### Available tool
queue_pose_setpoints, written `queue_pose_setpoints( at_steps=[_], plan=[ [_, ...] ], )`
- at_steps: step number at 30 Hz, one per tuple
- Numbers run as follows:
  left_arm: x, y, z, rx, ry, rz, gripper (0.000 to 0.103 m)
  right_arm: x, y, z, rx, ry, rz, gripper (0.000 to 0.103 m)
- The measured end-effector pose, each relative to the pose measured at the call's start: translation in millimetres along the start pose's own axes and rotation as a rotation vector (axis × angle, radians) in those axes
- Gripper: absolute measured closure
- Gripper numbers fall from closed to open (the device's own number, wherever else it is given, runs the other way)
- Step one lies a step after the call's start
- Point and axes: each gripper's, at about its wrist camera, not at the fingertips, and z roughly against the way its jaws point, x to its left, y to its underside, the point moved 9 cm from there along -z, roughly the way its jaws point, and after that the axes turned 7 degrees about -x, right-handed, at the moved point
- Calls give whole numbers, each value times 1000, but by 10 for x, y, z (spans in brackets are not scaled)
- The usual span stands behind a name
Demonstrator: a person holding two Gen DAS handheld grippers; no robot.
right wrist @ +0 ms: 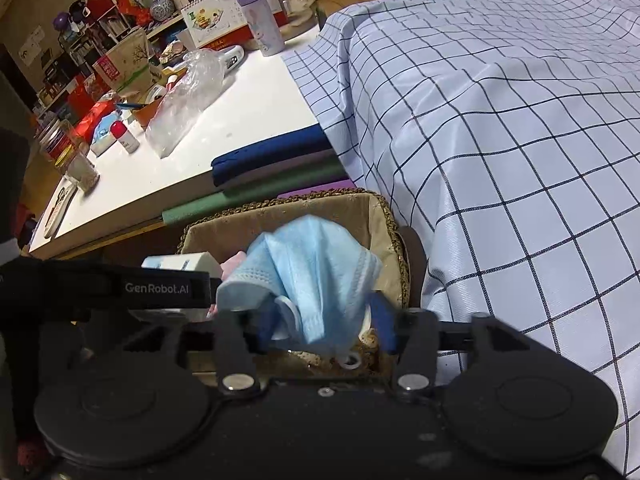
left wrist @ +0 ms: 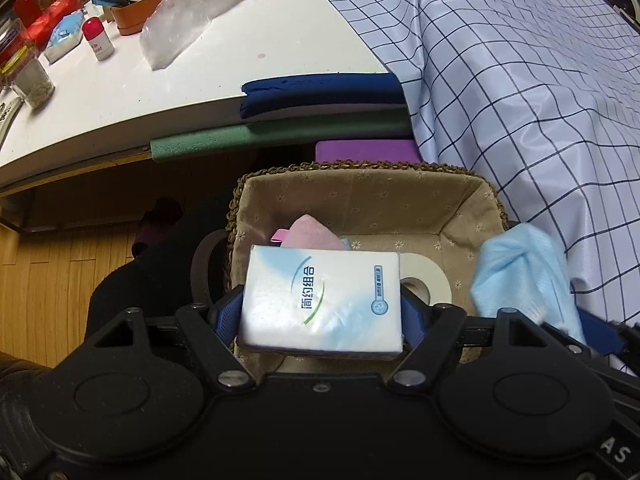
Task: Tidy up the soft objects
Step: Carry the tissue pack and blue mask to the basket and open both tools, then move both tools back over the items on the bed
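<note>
Left gripper [left wrist: 322, 308] clenches white-and-blue plastic tissue pack [left wrist: 320, 300] over fabric-lined woven basket [left wrist: 360, 200]; right gripper [right wrist: 320, 320] pinches crumpled light-blue face mask [right wrist: 312, 280] (same basket). Lower each inside before releasing.

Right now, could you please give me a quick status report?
Left claw shut on tissue pack. Right claw shut on blue mask. Both over basket. Nothing blocking.

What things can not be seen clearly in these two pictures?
- Left wrist view: the basket floor and most of the pink item are hidden behind the tissue pack.
- Left wrist view: the tape roll is partly covered by the pack.
- Right wrist view: the blue face mask hides the basket's inside.
- Both views: labels on the far table clutter are too small.
</note>
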Motion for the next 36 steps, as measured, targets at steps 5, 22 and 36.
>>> queue_pose_setpoints(
  at_steps=[5,22,36],
  plan=[
    [37,4,-8,-7,-7,10,24,-21,18,-15,11,-8,-10,39],
    [-47,128,-63,28,-7,-12,24,-240,2,30,44,47,-93,33],
    [-428,266,64,37,49,-103,24,-813,-356,826,-78,165,-153,20]
  ],
)
